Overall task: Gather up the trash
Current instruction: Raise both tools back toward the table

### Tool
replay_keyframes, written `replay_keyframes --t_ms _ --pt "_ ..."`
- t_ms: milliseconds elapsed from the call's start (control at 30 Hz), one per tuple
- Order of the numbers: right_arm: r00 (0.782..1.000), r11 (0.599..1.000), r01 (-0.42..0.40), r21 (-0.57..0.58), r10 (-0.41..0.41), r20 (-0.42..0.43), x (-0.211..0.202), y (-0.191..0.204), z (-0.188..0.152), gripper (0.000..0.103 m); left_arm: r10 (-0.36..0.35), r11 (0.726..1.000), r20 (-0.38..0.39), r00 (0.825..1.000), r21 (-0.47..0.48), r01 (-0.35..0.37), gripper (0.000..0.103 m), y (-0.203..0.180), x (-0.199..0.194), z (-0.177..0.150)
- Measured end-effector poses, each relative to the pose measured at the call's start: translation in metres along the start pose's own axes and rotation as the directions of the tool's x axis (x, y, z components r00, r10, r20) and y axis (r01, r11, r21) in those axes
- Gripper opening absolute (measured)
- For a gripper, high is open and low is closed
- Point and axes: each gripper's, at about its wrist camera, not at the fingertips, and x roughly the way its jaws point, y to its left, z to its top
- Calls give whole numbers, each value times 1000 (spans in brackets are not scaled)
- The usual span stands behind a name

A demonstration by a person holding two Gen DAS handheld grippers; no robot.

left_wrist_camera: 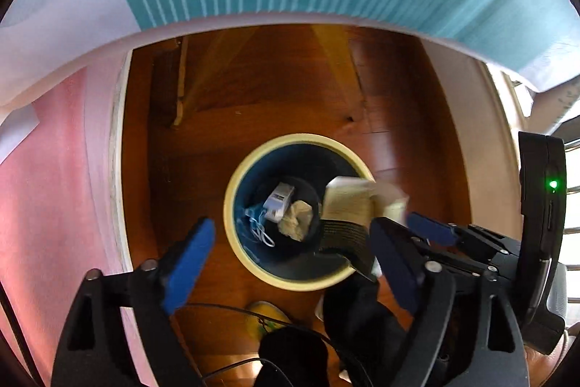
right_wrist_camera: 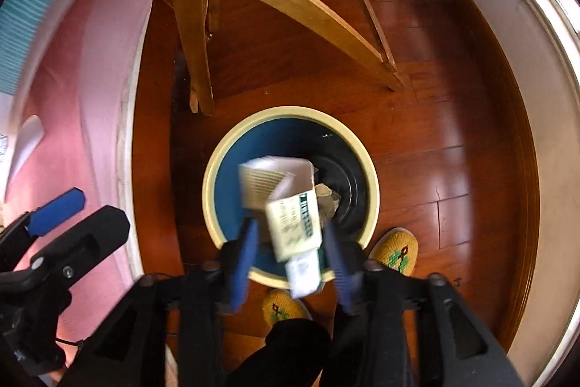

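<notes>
Right gripper [right_wrist_camera: 293,242]: jaws parted either side of a cream printed carton [right_wrist_camera: 293,223], pads seemingly clear of it; release judged under way. Left gripper [left_wrist_camera: 290,263]: spread wide, empty. Carton: blurred, one end flap open, directly above bin [right_wrist_camera: 214,176], cream-rimmed, blue inside. Bin already holds crumpled paper [left_wrist_camera: 296,219], a small white box [left_wrist_camera: 277,202], thin cord. Further trash outside: none visible.

A glossy reddish wooden floor [right_wrist_camera: 453,140] fills the middle. Pale wooden chair legs [right_wrist_camera: 195,35] stand on it at the far side. A pink bed cover [right_wrist_camera: 72,118] borders its left edge, a white baseboard [right_wrist_camera: 543,97] its right, and two yellow knitted slippers [right_wrist_camera: 395,251] rest on its near part.
</notes>
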Motion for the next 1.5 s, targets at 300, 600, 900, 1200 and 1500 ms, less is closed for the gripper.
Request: replay_keyframes --t_ms 300,600,900,1200,1500 --pt "999 999 36 -17 -35 37 -17 7 3 50 54 999 70 996 -10 -53 94 6 -15 3" --pt "996 995 82 -57 -79 50 -80 27 1 50 27 999 139 990 -28 -24 94 8 -82 3" --pt "994 984 83 -158 -70 88 -173 76 -4 50 28 1000 207 978 -16 -25 94 7 -177 13" --pt "987 978 78 -196 -48 155 -259 109 5 50 27 1000 298 954 -19 -23 94 9 -272 23" --pt "960 982 83 -168 -33 278 -334 123 27 50 23 1000 386 922 -19 -17 94 15 -351 38"
